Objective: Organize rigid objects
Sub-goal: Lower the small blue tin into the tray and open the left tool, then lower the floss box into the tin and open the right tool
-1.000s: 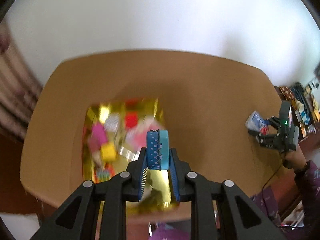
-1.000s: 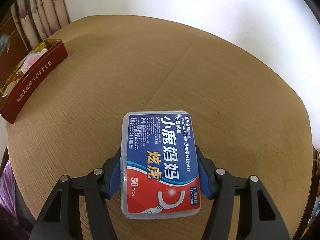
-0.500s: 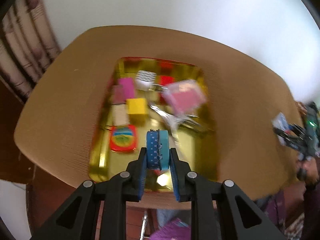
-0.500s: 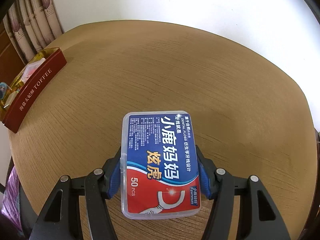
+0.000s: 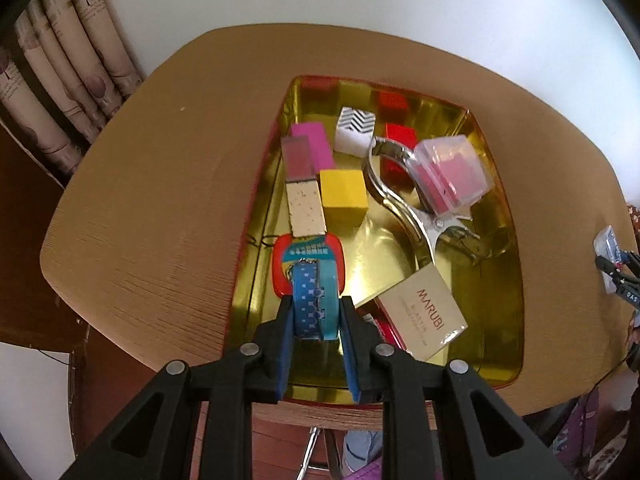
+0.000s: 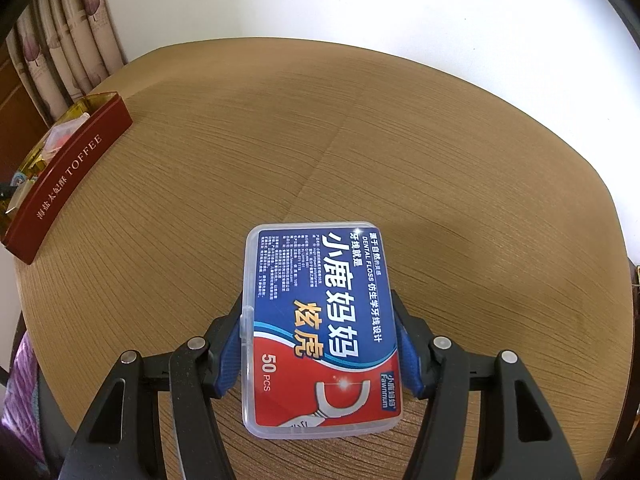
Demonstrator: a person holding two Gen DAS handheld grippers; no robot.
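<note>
**Both grippers loaded over tabletop**

Left gripper [image 5: 316, 316]: jaws narrow, clamped on tape roll [image 5: 314, 304] just above tin [image 5: 516, 300], near its front. Beyond: blocks, clip, card. Right gripper [image 6: 320, 344]: jaws half-wide, holding floss box [image 6: 320, 328] above tabletop [image 6: 360, 152].

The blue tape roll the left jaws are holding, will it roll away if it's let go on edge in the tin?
Probably: the tape roll is round and narrow, held on edge, so it may roll or topple. The tin looks glossy, so slick. It seems stiff.
</note>
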